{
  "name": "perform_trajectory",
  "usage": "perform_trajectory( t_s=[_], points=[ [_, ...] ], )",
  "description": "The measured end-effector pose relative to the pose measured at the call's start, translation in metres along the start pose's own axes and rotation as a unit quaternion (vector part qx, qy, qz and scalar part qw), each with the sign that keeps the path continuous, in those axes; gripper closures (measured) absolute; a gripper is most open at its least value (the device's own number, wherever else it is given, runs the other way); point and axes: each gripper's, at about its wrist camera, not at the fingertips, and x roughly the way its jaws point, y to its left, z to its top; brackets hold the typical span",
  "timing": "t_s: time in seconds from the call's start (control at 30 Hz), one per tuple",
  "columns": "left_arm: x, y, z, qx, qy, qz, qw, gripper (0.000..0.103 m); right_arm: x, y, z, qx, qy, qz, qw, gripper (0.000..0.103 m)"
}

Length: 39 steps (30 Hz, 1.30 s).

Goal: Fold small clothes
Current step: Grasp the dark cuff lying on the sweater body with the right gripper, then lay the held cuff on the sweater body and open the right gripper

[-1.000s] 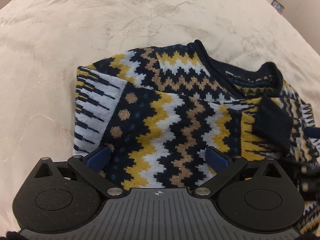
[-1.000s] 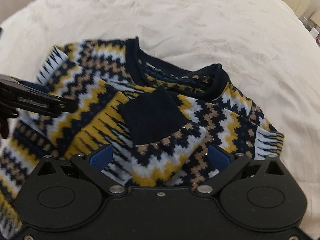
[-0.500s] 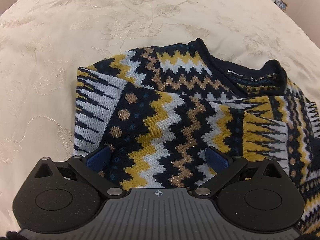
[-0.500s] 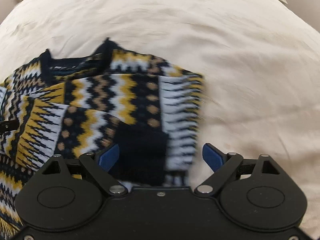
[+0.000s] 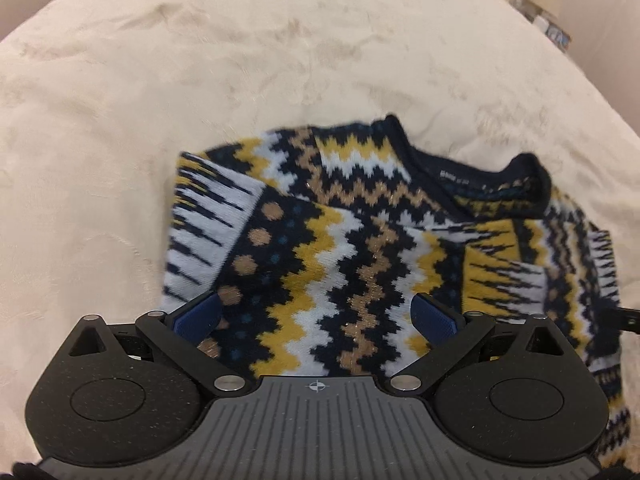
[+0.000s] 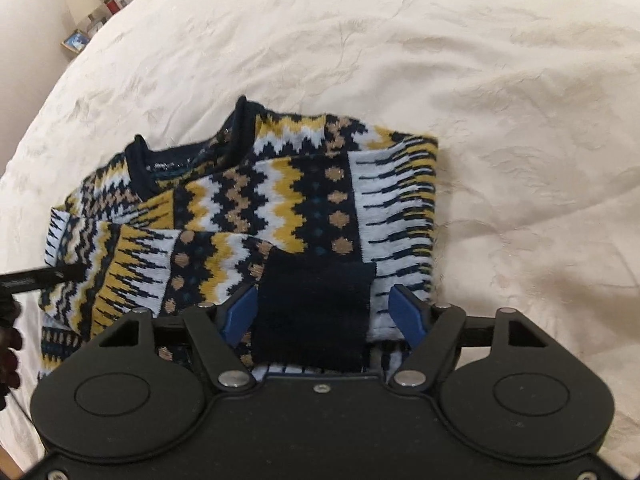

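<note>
A knitted sweater (image 5: 360,264) (image 6: 280,200) with navy, yellow, white and tan zigzags lies folded on the cream bedspread (image 5: 200,80), collar at the far side. My left gripper (image 5: 316,316) hovers open over the sweater's left half, nothing between its blue pads. My right gripper (image 6: 324,312) points down at the sweater's near right part. The navy sleeve cuff (image 6: 316,312) lies between its jaws, which are closing; a small gap still shows beside the right pad (image 6: 408,314). One black finger of the left gripper (image 6: 40,278) shows at the left edge.
The embossed cream bedspread (image 6: 480,100) spreads all around the sweater. Beyond the bed's edge stand a small picture frame (image 6: 76,42) and boxes by a wall. A dark gloved hand (image 6: 8,344) shows at the left border of the right wrist view.
My right gripper swung across to the sweater's right side and its jaws narrowed around the navy cuff, which lay near the collar before. My left gripper lifted a little.
</note>
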Motion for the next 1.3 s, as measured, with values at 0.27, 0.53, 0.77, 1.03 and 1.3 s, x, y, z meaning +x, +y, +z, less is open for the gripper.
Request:
perform_trajectory(
  t_s=[0.27, 0.53, 0.77, 1.03, 1.3],
  points=[
    [-0.030, 0.001, -0.014, 0.006, -0.013, 0.014, 0.9998, 0.001, 0.003, -0.005, 0.001, 0.028, 0.007, 0.027, 0.999, 0.073],
    [-0.034, -0.006, -0.013, 0.013, -0.017, 0.015, 0.9997, 0.001, -0.053, 0.038, 0.013, -0.057, -0.053, 0.093, 0.993, 0.084],
    [-0.011, -0.012, -0.006, 0.018, -0.007, 0.038, 0.9991, 0.001, -0.021, 0.011, 0.014, -0.029, -0.014, 0.008, 0.999, 0.084],
    [0.017, 0.005, -0.011, -0.003, 0.034, 0.079, 0.9963, 0.000, 0.009, 0.001, 0.002, -0.029, 0.021, -0.026, 0.999, 0.069],
    [0.025, 0.015, -0.014, -0.019, 0.046, 0.067, 0.9965, 0.000, 0.010, -0.006, -0.001, -0.028, 0.014, -0.021, 0.999, 0.069]
  ],
)
